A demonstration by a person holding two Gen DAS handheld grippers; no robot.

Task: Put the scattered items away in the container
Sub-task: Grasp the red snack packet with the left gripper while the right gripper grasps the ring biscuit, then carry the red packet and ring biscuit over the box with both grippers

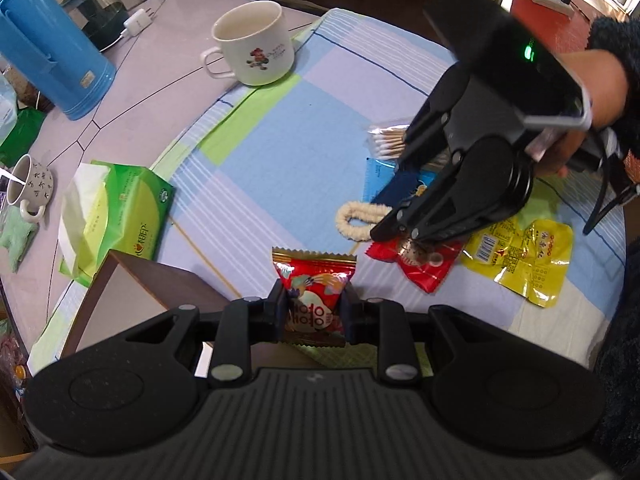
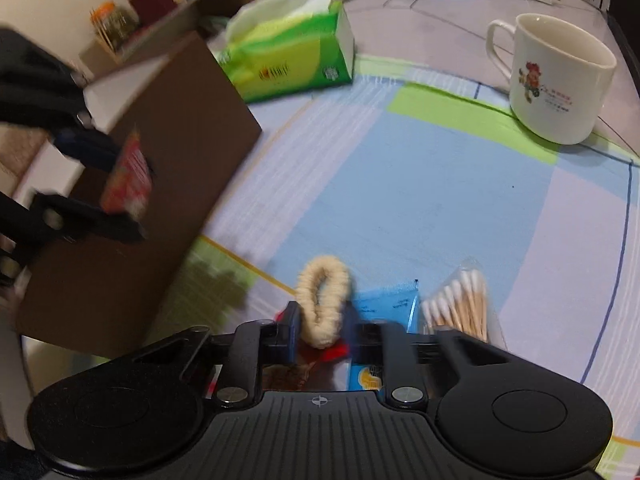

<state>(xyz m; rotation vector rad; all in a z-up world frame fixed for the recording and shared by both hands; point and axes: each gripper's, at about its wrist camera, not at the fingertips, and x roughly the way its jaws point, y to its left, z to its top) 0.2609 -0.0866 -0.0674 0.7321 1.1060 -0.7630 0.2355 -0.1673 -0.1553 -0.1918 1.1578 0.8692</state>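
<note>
Left wrist fisheye view: the left gripper (image 1: 313,312) clenches a red snack packet (image 1: 310,294) between its two fingers, holding it just above the near corner of the brown box (image 1: 132,292), the open container standing on a checked tablecloth (image 1: 280,128). To the right of that box, the right gripper (image 1: 400,232), held in a person's hand (image 1: 592,104), points down onto a second red packet (image 1: 416,260) lying on the cloth; its fingertips sit close together at the wrapper, but whether they have hold of it cannot be told. From the right wrist camera, its fingers stand a little apart around the cream hair tie (image 2: 322,306), with red wrapper showing beneath. Just beyond that red packet, further from the box, lies a yellow snack pouch (image 1: 520,256), and behind the gripper are a blue sachet (image 2: 386,300) and a bag of cotton swabs (image 2: 460,304). A green tissue pack (image 1: 116,216) rests close behind the box, a white cartoon mug (image 1: 254,46) stands well beyond it at the cloth's edge, and a blue jug (image 1: 44,48) stands far off to the left.
</note>
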